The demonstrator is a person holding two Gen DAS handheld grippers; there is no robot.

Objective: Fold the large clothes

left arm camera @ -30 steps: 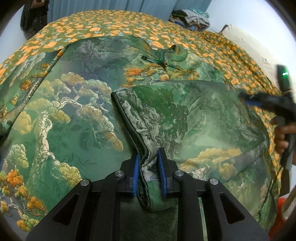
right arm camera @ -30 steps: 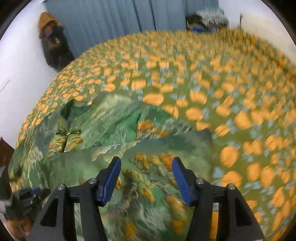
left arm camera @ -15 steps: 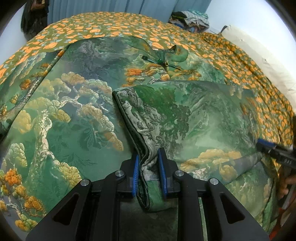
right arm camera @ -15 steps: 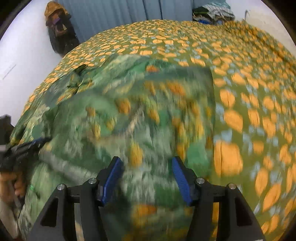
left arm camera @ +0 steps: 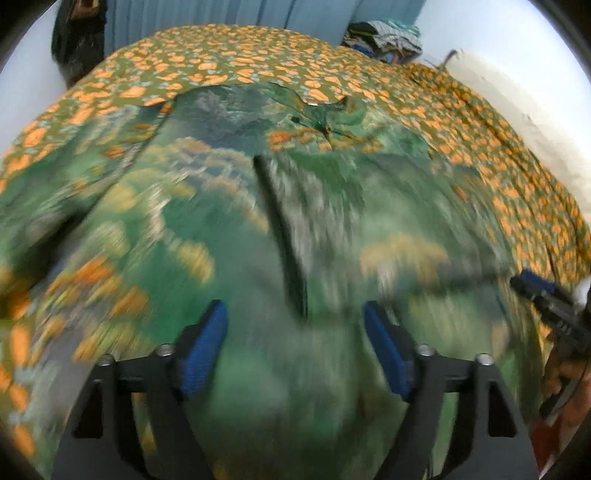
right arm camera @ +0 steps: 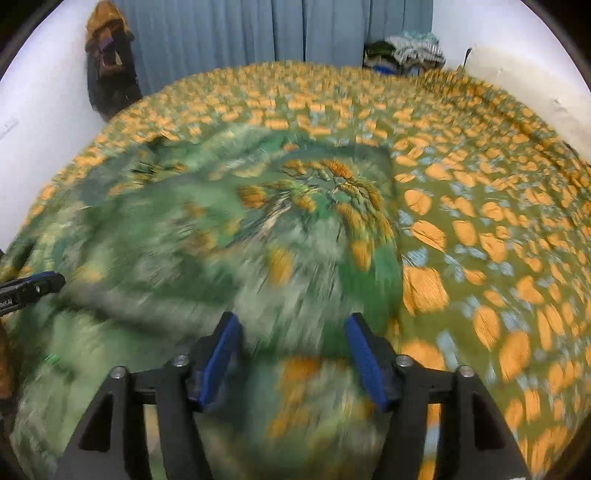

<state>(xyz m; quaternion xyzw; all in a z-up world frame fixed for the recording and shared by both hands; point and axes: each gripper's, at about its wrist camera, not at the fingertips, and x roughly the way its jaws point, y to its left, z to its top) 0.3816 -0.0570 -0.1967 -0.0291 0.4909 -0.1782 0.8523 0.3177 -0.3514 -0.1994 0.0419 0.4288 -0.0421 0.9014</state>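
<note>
The left gripper (left arm camera: 295, 343) and right gripper (right arm camera: 291, 358) both hang with jaws spread, empty, above a green landscape-print garment (left arm camera: 229, 229) (one side folded inward) lying on the orange-spotted bed (right arm camera: 480, 206); blue curtains (right arm camera: 258, 29) stand behind.

Floral bedspread (right arm camera: 480, 206), blue curtain (right arm camera: 258, 33)
</note>
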